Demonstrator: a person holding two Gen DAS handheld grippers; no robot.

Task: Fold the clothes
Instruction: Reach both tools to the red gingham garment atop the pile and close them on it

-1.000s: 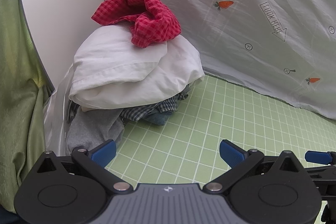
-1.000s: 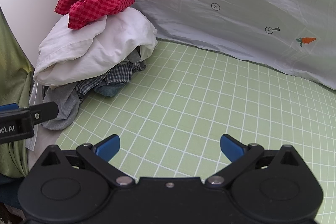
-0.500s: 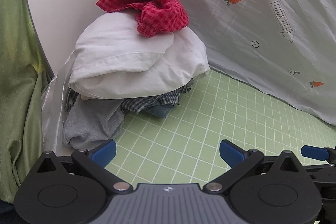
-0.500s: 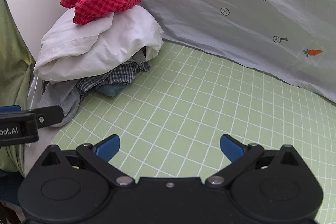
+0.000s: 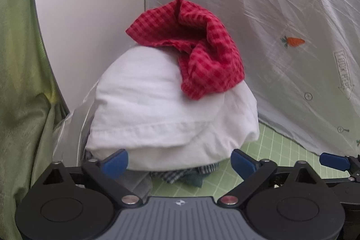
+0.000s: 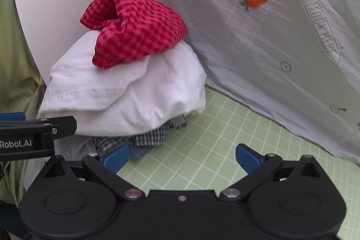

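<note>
A pile of clothes stands in the back left corner of the green grid mat [image 6: 202,150]. A crumpled red checked cloth [image 5: 198,53] [image 6: 135,30] lies on top. Under it is a bulky white garment [image 5: 162,114] [image 6: 126,96]. A dark plaid garment [image 6: 150,136] [image 5: 186,172] and a grey one [image 5: 137,181] stick out at the bottom. My left gripper [image 5: 180,161] is open and empty, close in front of the white garment's lower edge. My right gripper [image 6: 182,155] is open and empty, over the mat just right of the pile's base. The left gripper's side shows in the right wrist view [image 6: 33,134].
A grey sheet printed with carrots [image 5: 281,37] [image 6: 258,26] hangs behind and to the right of the pile. A white wall [image 5: 90,15] stands behind on the left. A green curtain [image 5: 20,105] hangs at the far left. A clear plastic bag [image 5: 74,127] lies beside the pile.
Both grippers have moved forward and left toward the pile, which now looms much larger. Both stay open and empty. The pile has not moved.
</note>
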